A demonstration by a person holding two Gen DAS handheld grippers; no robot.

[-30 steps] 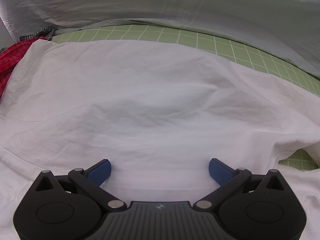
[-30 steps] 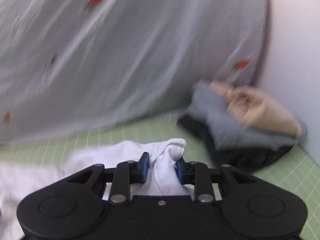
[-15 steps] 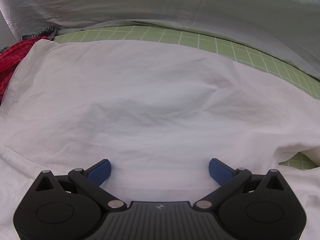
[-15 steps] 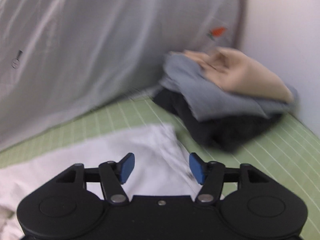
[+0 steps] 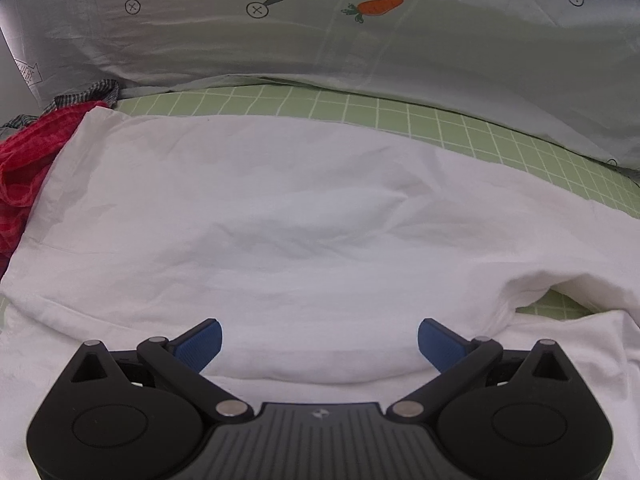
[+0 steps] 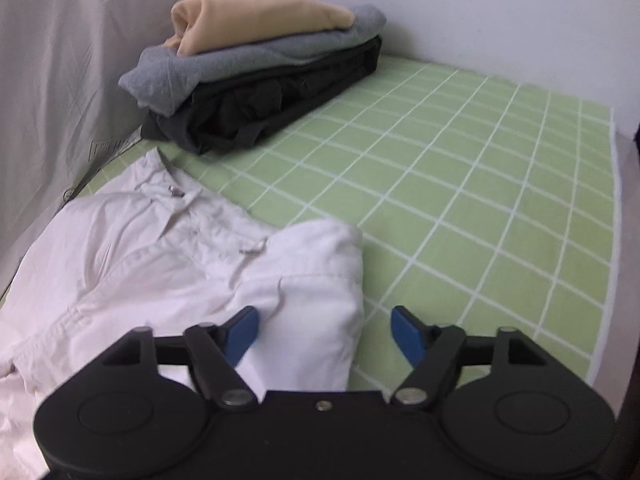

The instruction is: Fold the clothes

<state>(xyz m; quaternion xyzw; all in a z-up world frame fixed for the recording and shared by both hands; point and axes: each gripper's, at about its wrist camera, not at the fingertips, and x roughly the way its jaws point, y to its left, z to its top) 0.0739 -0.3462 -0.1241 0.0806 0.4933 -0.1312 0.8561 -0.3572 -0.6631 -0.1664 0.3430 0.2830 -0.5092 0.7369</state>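
This looks like a home, most likely a bedroom or laundry corner. A soft green sheet with a white grid [image 6: 460, 184] covers the surface, ending at a plain white wall [image 6: 500, 12] in the upper right of the right wrist view. A stack of folded clothes [image 6: 256, 76] sits in the upper left there: tan on grey on black. White trousers [image 5: 280, 216] lie spread across the middle of the left wrist view, with a crumpled red garment [image 5: 28, 164] at its left edge. Along the top hangs a pale grey cloth printed with carrots [image 5: 372, 6], like bedding or a curtain.
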